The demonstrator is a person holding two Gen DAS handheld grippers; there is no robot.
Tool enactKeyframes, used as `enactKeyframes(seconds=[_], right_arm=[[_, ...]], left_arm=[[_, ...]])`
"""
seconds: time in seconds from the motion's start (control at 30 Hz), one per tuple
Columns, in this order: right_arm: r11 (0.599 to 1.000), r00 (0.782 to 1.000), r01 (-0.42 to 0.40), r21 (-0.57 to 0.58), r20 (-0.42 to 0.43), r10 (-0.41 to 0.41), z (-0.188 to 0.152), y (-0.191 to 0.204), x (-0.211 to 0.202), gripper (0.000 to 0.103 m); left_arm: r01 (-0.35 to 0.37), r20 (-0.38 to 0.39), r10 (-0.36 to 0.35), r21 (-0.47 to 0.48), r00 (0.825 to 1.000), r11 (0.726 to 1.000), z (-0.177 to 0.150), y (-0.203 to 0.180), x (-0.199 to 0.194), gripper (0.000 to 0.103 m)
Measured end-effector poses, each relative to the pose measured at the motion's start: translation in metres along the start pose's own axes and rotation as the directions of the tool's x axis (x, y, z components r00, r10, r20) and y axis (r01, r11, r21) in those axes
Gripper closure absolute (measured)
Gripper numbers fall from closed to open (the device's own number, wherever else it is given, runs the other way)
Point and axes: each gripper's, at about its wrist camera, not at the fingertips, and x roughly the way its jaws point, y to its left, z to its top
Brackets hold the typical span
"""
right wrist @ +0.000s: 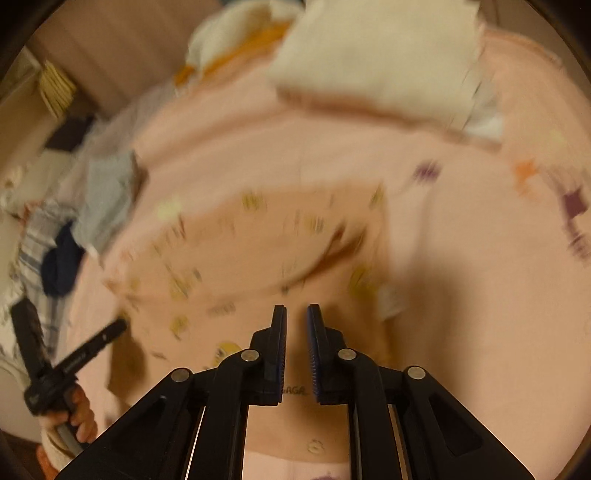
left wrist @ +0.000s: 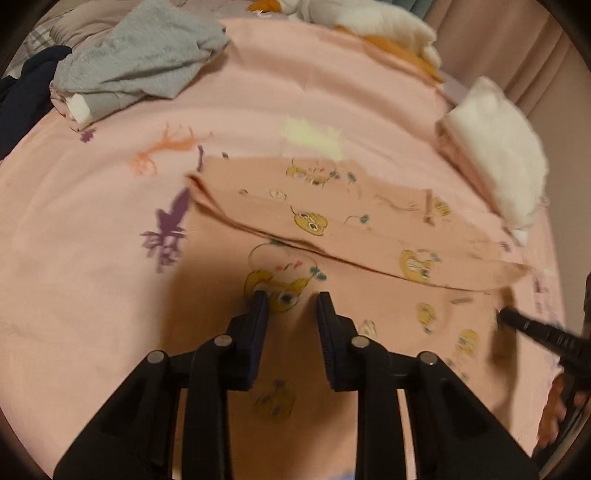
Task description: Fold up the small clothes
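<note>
Two handheld grippers hover over a small peach garment (left wrist: 369, 236), printed with yellow cartoon characters, that lies spread on a pink bedsheet (left wrist: 92, 258) directly under both tools. The left gripper (left wrist: 291, 299) sits low above the cloth with its jaws parted to a moderate gap and nothing between them. The right gripper (right wrist: 296, 310) is likewise empty, its jaws apart by a narrow gap; its view is heavily blurred.

One fold already runs across the garment, an upper layer lying diagonally over the lower. The step in hand appears to be picking the next edge to fold. Done well, that likely means each gripper pinching only the top layer at matching points near the garment's near edge, lifting together, and carrying the cloth over evenly so the crease falls straight and the earlier fold is not dragged open. A pinch that also catches the bedsheet would spoil it.

Farther off, to the right in the left-wrist view, lies a folded white piece (left wrist: 498, 155). At the far left is a crumpled grey garment (left wrist: 140, 62) beside dark navy clothing (left wrist: 26, 88), and at the far edge a white-and-orange bundle (left wrist: 388, 33) waits against a beige curtain (left wrist: 498, 48).
</note>
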Motion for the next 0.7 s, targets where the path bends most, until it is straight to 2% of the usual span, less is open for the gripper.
enactKeyframes(seconds=[0.07, 0.13, 0.23, 0.3, 0.37, 0.47, 0.5, 0.53, 0.57, 0.6, 0.67, 0.7], right_arm=[[1.0, 0.999, 0.024, 0.007, -0.035, -0.024, 0.003, 0.002, 0.027, 0.09], [0.999, 0.999, 0.031, 0.008, 0.011, -0.031, 0.016, 0.004, 0.039, 0.09], [0.997, 0.993, 0.08, -0.005, 0.087, -0.079, 0.055, 0.008, 0.048, 0.09], [0.993, 0.987, 0.105, 0.055, 0.117, -0.111, 0.08, 0.001, 0.056, 0.09], [0.99, 0.99, 0.071, 0.126, 0.113, -0.086, 0.092, -0.012, 0.057, 0.09], [0.98, 0.991, -0.078, 0.182, 0.12, 0.057, 0.082, -0.031, 0.033, 0.087], [0.981, 0.989, -0.1, 0.169, 0.122, 0.08, 0.076, -0.033, 0.025, 0.084], [0.984, 0.99, -0.1, 0.146, 0.116, 0.084, 0.065, -0.036, 0.01, 0.071], [0.986, 0.99, -0.092, 0.136, 0.115, 0.077, 0.059, -0.037, 0.002, 0.053], [0.989, 0.991, -0.075, 0.126, 0.117, 0.06, 0.045, -0.039, -0.013, 0.045], [0.99, 0.989, -0.064, 0.122, 0.141, 0.046, 0.017, -0.043, -0.042, 0.023], [0.988, 0.986, -0.073, 0.138, 0.161, 0.05, -0.003, -0.048, -0.058, 0.019]], left_arm=[[-0.009, 0.037, 0.009, 0.009, 0.999, 1.0, 0.01, -0.007, 0.01, 0.078], [-0.016, 0.051, 0.015, 0.007, 0.999, 1.0, 0.027, -0.011, 0.02, 0.078], [0.005, 0.069, 0.0, -0.074, 0.998, 0.997, 0.061, 0.001, 0.037, 0.075], [-0.019, 0.084, 0.034, -0.169, 0.996, 0.985, 0.079, 0.014, 0.04, 0.077], [0.0, 0.095, 0.026, -0.269, 0.995, 0.963, 0.088, 0.035, 0.03, 0.077], [0.081, 0.116, -0.052, -0.266, 0.992, 0.96, 0.082, 0.053, -0.004, 0.064], [0.063, 0.103, -0.039, -0.245, 0.994, 0.967, 0.075, 0.055, -0.018, 0.049], [0.036, 0.088, -0.016, -0.227, 0.996, 0.973, 0.069, 0.055, -0.028, 0.032], [0.002, 0.071, 0.013, -0.209, 0.997, 0.978, 0.059, 0.056, -0.041, 0.027], [-0.008, 0.06, 0.02, -0.198, 0.998, 0.98, 0.044, 0.06, -0.058, 0.025], [0.044, 0.045, -0.035, -0.202, 0.998, 0.978, 0.011, 0.069, -0.081, 0.02], [0.086, 0.028, -0.082, -0.229, 0.996, 0.97, -0.009, 0.076, -0.092, 0.013]])
